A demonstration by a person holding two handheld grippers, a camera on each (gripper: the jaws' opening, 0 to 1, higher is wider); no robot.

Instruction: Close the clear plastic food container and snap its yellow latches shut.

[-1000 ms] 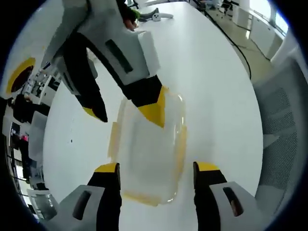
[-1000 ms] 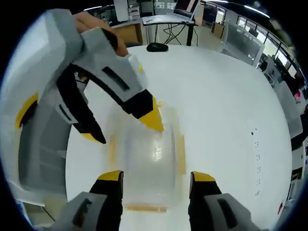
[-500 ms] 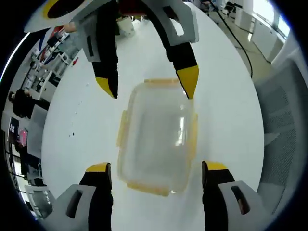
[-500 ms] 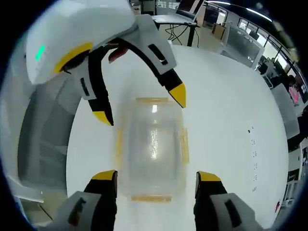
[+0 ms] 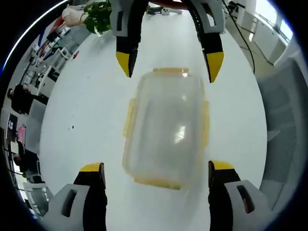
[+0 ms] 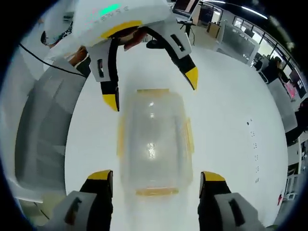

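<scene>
A clear plastic food container (image 5: 166, 127) lies on the white table (image 5: 91, 106) with its lid on. Yellow latches (image 5: 129, 118) line its sides and both ends. Whether they are snapped down, I cannot tell. My left gripper (image 5: 156, 168) is open, its yellow-tipped jaws straddling the container's near end without touching it. Beyond the far end hangs my right gripper (image 5: 168, 65), open and also empty. In the right gripper view the same container (image 6: 153, 139) sits between my right gripper (image 6: 156, 176) and the left gripper (image 6: 152, 89).
A grey mesh chair (image 5: 284, 125) stands past the table's edge, also seen as the chair (image 6: 43, 130). A green plant (image 5: 98, 14) sits at the table's far end. A black cable (image 5: 240, 33) runs across the floor. Office desks lie beyond.
One second ago a jaw of the right gripper rested on the lid. Both grippers have since drawn back and now face each other across the container's two ends.
</scene>
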